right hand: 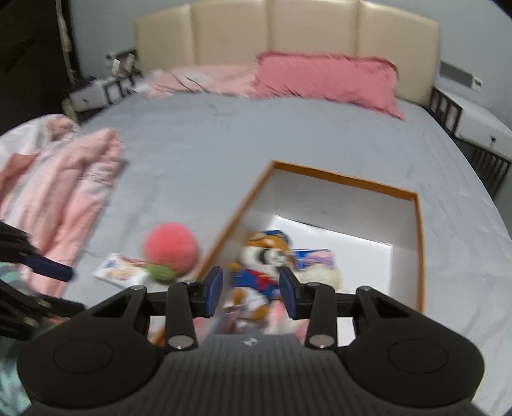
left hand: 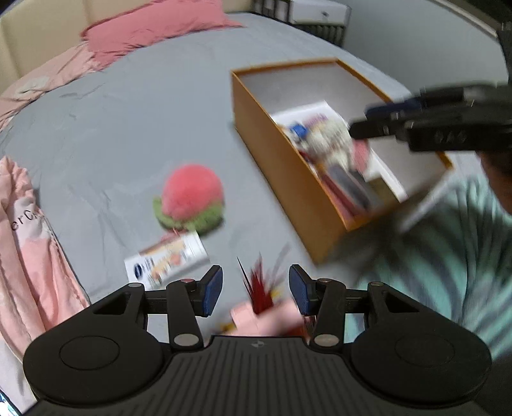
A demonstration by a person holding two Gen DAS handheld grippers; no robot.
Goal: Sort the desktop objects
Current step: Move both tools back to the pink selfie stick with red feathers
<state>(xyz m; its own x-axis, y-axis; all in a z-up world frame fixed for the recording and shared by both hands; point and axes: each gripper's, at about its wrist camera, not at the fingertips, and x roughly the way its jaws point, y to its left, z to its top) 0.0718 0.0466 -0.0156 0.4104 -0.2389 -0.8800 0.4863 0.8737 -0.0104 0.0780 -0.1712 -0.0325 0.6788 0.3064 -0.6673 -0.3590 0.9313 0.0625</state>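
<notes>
An orange-walled box (left hand: 288,192) (right hand: 420,243) lies on the grey bed and holds a fox plush toy (right hand: 265,259), books and packets. A pink peach plush (left hand: 191,193) (right hand: 170,245) and a white snack packet (left hand: 166,260) (right hand: 120,268) lie left of the box. A red feathered object on pink cloth (left hand: 260,288) lies between the fingers of my open left gripper (left hand: 255,289). My right gripper (right hand: 251,291) is open above the fox plush in the box; it also shows in the left wrist view (left hand: 384,120). The frames are blurred.
A pink garment (left hand: 28,256) (right hand: 64,192) lies at the bed's left side. A pink pillow (right hand: 323,80) and headboard (right hand: 288,28) stand at the far end. A person's teal striped sleeve (left hand: 441,256) is at right.
</notes>
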